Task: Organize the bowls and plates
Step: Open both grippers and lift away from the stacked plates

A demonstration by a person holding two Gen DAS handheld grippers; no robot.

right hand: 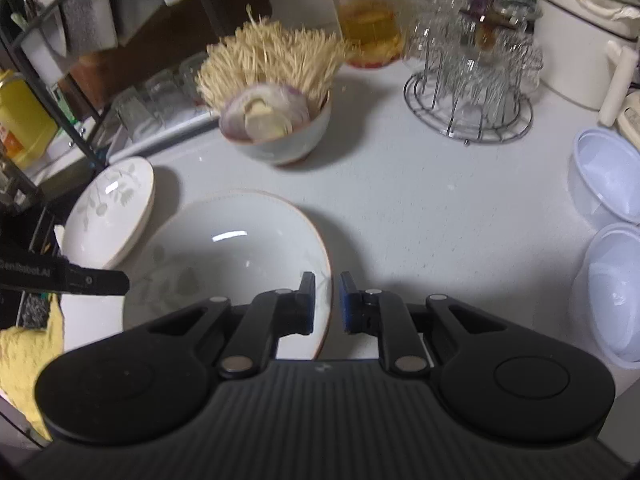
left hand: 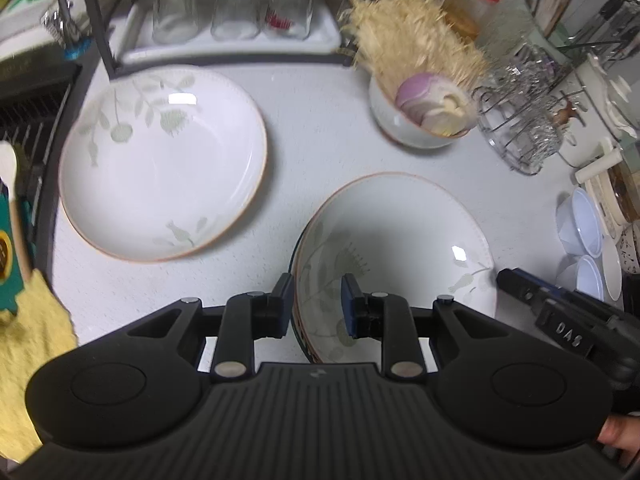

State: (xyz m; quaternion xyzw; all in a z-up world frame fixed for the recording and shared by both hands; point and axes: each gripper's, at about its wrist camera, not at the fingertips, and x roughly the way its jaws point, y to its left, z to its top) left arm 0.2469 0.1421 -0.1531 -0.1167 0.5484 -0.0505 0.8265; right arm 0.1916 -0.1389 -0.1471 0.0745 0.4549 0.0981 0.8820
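Speckled white bench: keep left gripper fingers clamped on near leaf-patterned white ceramic plate, right gripper fingers clamped opposite; lift level toward matching plate.

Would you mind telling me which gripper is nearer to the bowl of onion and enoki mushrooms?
Right. The right gripper is at the held plate's edge nearest that bowl; the left gripper holds the opposite edge.

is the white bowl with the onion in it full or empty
Full. The white bowl holds a cut purple onion and a bunch of pale thin mushrooms that rise above its rim.
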